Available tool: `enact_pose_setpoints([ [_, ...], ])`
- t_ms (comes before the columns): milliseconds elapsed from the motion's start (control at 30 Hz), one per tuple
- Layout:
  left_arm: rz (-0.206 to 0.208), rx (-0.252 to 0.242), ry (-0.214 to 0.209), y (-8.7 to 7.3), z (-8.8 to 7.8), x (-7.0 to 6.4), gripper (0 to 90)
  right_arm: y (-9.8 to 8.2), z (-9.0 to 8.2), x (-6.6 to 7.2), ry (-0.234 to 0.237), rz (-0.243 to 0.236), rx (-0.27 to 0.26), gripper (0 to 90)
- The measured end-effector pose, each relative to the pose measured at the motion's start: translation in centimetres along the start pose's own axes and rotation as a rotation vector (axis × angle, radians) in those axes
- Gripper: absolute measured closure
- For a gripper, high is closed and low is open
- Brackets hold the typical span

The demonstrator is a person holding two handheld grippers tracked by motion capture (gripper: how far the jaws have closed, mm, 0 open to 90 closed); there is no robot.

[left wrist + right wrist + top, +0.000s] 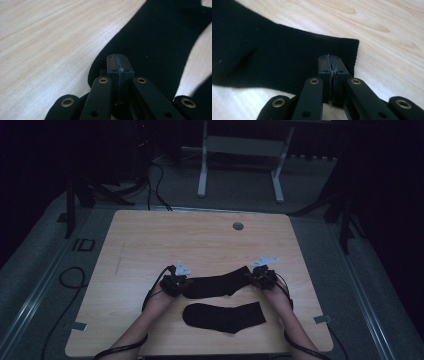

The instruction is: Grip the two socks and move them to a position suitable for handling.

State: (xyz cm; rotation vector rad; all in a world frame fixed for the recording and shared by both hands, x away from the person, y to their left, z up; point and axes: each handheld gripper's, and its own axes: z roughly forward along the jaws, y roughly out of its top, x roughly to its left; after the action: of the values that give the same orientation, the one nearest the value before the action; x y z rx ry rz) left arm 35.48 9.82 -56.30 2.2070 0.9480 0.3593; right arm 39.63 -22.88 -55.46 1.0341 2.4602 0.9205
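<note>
Black second sock (223, 316) lies just beside the gripper-flanked sock (216, 284).

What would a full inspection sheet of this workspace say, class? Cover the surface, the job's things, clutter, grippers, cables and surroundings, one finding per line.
Surface: light wooden table, round grey cable port near its far edge.
Job's things: two black socks; far sock stretched between the grippers, near sock lying flat and untouched.
Clutter: nothing seen.
Grippers: left gripper at the far sock's toe end, jaws together; right gripper at its cuff end, jaws together. Whether either pinches fabric is unclear.
Cables: one trails from each gripper along the forearm; loose black cables on the floor.
Surroundings: dim room, grey floor, white frame legs beyond the table.
</note>
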Motion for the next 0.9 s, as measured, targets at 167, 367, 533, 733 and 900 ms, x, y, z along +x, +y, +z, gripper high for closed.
enact_pose_setpoints([
  [167, 0.009, -0.013, 0.003, 0.3, 0.4, 0.5, 89.7, -1.0, -0.8, 0.7, 0.007, -0.008, -0.003, 87.0],
  [367, -0.002, -0.035, -0.012, 0.6, 1.0, 0.9, 89.7, -1.6, -1.4, 0.5, 0.023, 0.002, -0.011, 86.2],
  [533, 0.000, -0.039, -0.013, 0.8, 1.2, 0.9, 89.6, -1.7, -1.4, 0.0, 0.038, 0.017, -0.007, 86.0],
  [733, -0.024, -0.056, -0.028, 0.9, 1.1, 0.8, 76.7, -1.0, -1.6, 0.2, 0.051, 0.006, -0.016, 72.0],
  [900, -0.023, -0.069, -0.029, 1.2, -0.3, 0.5, 60.1, -0.4, -2.4, 0.5, 0.077, -0.024, -0.013, 52.9],
])
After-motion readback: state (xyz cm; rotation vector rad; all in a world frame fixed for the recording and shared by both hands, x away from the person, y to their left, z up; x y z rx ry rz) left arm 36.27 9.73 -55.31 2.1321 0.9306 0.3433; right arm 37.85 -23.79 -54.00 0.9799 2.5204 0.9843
